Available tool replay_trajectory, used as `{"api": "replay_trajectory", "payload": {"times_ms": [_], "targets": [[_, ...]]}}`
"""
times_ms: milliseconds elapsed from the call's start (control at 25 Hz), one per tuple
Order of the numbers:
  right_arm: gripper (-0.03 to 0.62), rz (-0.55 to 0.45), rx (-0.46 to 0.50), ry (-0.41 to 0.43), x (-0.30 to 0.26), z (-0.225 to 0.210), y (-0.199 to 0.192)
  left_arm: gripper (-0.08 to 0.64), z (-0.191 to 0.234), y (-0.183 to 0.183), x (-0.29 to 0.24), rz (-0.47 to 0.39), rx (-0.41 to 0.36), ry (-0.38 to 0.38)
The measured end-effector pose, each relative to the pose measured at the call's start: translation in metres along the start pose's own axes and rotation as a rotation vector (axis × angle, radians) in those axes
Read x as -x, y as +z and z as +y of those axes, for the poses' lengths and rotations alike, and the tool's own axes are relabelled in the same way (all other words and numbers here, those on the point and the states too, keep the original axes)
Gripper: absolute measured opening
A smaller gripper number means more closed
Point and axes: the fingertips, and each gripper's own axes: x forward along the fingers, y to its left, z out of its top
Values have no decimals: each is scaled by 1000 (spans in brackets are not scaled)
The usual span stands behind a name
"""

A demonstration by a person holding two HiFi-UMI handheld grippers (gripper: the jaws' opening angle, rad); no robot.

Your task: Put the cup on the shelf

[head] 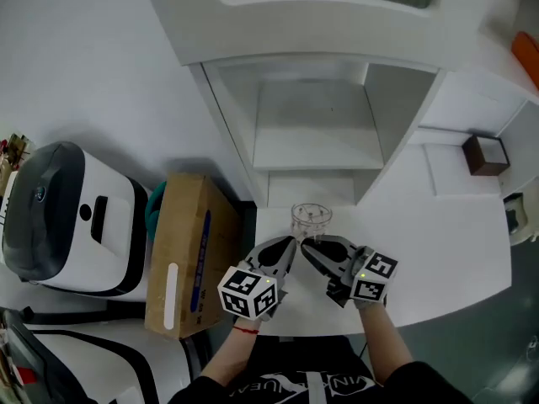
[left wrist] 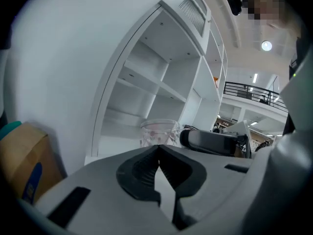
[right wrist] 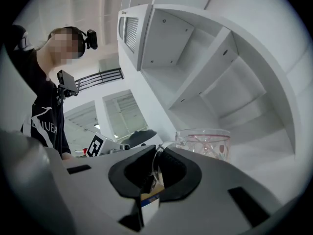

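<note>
Right gripper view showed the right gripper [right wrist: 156, 154] clenched on the cup [right wrist: 207, 142] by its handle, just before the shelf [head: 315, 153]. The left gripper [left wrist: 159, 150] was closed, empty. Keeping the cup level and clearing the shelf's edge seemed wise.

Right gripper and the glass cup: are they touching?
Touching. The right gripper view shows the right gripper shut on the clear handle of the cup.
</note>
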Motion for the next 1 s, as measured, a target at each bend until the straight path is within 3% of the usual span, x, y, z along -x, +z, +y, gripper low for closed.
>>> {"api": "replay_trajectory", "payload": {"times_ms": [200, 440, 1000], "targets": [[17, -14, 33, -71, -15, -34, 6, 8, 20, -1, -28, 25, 8, -60], [17, -22, 61, -138, -34, -64, 4, 8, 49, 1, -50, 39, 3, -76], [17, -13, 121, -176, -49, -91, 1, 8, 72, 3, -73, 45, -3, -97]]}}
